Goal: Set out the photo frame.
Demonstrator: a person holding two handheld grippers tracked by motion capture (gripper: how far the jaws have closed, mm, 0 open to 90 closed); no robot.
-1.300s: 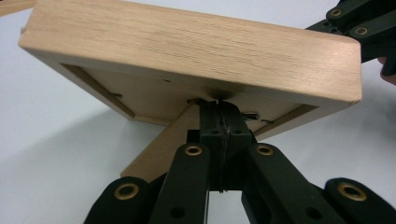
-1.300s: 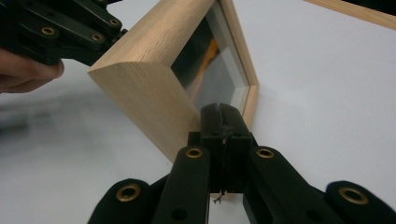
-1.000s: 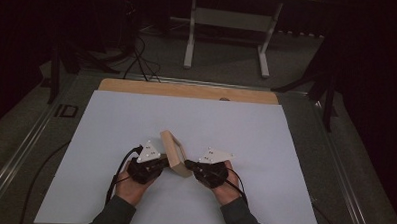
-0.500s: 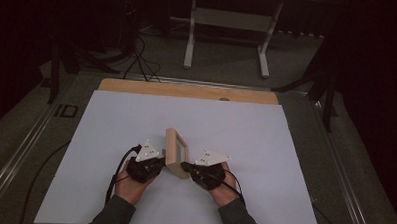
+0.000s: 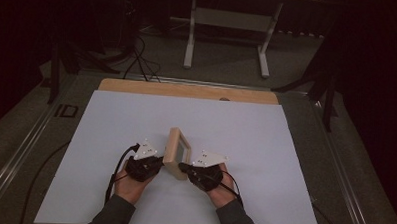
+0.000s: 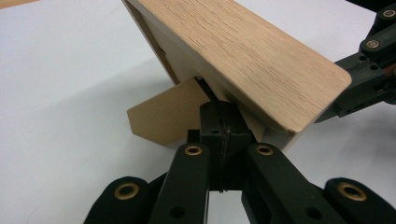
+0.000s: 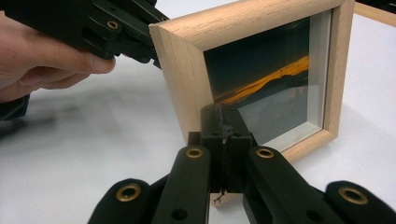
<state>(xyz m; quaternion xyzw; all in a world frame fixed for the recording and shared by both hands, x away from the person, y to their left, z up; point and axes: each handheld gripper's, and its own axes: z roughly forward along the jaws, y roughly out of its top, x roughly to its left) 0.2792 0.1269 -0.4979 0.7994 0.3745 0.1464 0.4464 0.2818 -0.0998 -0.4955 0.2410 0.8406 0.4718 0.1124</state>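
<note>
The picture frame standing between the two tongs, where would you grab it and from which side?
Grip the picture frame by its wooden side rail, coming in level from the side: it stands upright, the rail is flat, and that keeps pads off the glass.

A light oak picture frame (image 5: 177,152) is seen standing tilted on edge near the middle of the desk's near half. A dark sunset photograph (image 7: 261,88) is held behind its glass, and a cardboard easel flap (image 6: 163,116) is folded out at its back.
</note>
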